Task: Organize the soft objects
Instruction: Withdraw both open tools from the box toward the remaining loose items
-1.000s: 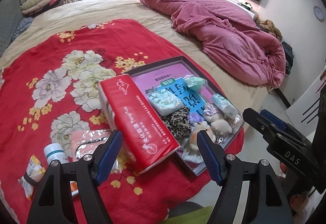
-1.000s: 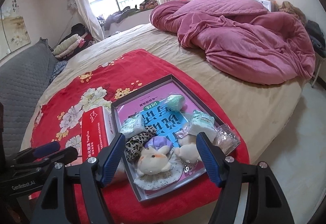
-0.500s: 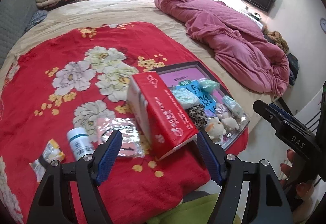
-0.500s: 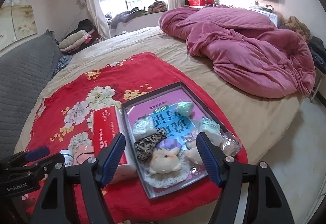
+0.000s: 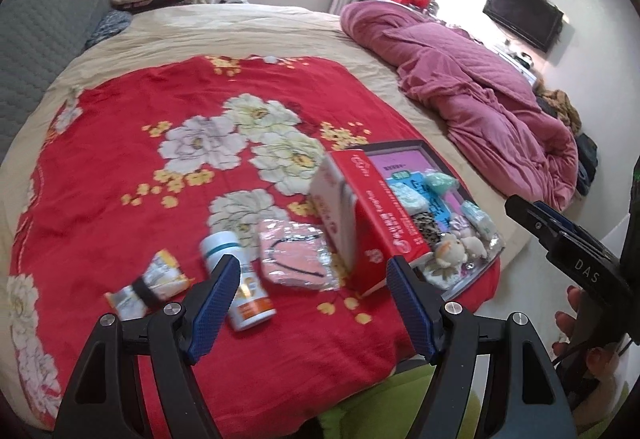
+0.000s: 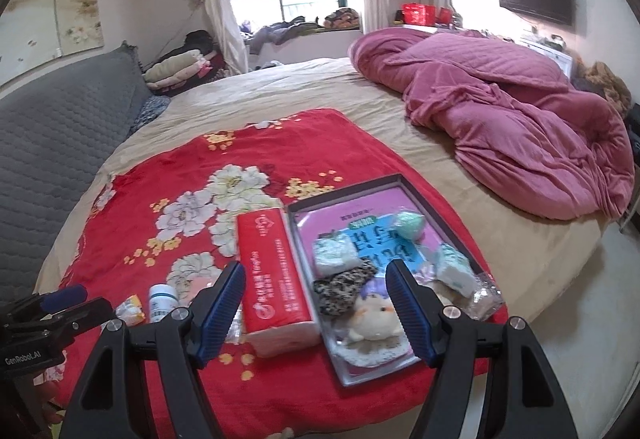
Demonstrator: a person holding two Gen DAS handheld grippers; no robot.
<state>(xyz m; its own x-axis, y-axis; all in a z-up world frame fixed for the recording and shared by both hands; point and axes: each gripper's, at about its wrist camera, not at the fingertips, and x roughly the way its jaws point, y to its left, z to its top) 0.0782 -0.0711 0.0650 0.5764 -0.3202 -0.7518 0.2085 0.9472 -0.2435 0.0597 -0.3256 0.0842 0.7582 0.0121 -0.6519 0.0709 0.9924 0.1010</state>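
Note:
A shallow grey tray [image 6: 416, 195] lies on the red floral blanket [image 6: 168, 175] and holds several soft items: a plush toy [image 6: 372, 319], a leopard-print cloth [image 6: 344, 287], a green pouf [image 6: 408, 225] and wrapped packets [image 6: 334, 253]. A red tissue pack [image 6: 268, 271] stands along the tray's left side; it also shows in the left wrist view [image 5: 376, 219]. A pink item in clear wrap [image 5: 292, 255] lies left of the pack. My left gripper [image 5: 312, 303] and right gripper [image 6: 316, 307] are open and empty, held above the bed's near edge.
A white bottle [image 5: 240, 279] and a yellow snack packet [image 5: 156, 279] lie on the blanket at the left. A crumpled pink quilt [image 6: 520, 111] covers the bed's right side. A grey headboard [image 6: 52, 127] is at the left. The floor [image 6: 580, 319] lies right of the bed.
Both grippers have pulled back and up from the bed, so the tray and tissue pack look smaller. The left view has swung left, showing the bottle and snack packet.

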